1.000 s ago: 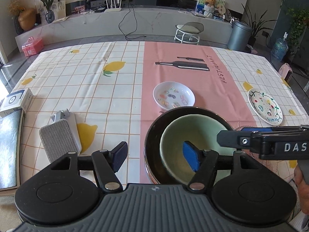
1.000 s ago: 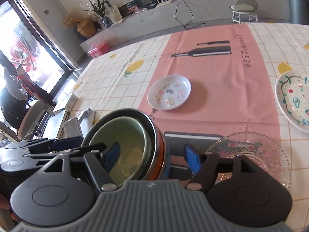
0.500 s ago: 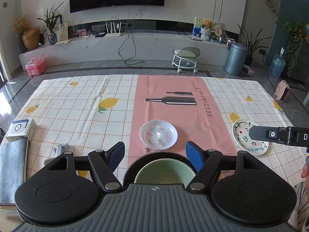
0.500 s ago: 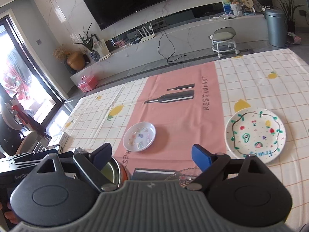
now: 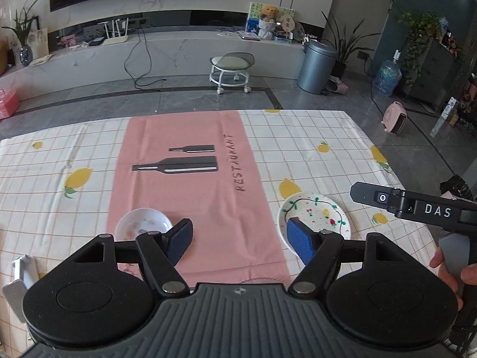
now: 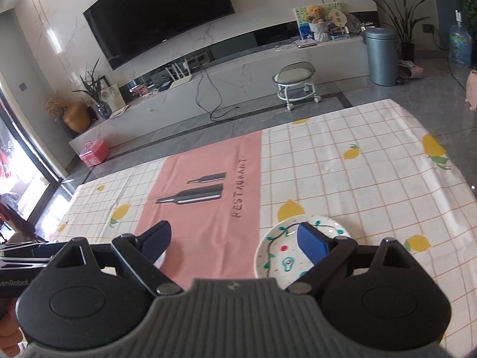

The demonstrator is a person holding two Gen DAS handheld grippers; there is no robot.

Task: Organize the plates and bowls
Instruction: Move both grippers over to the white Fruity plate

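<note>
Pink cloth [image 5: 190, 203] with bottle prints is laid down the middle of the checked tablecloth [image 5: 313, 149]. A painted plate [image 6: 280, 256] is seen flat just right of it, round, so no long axis can be told. A small white dish [image 5: 140, 225] is set on the pink near the left edge. Left gripper [image 5: 240, 243] and right gripper [image 6: 235, 243] are held wide apart with nothing between; the right jaws have just been opening
</note>
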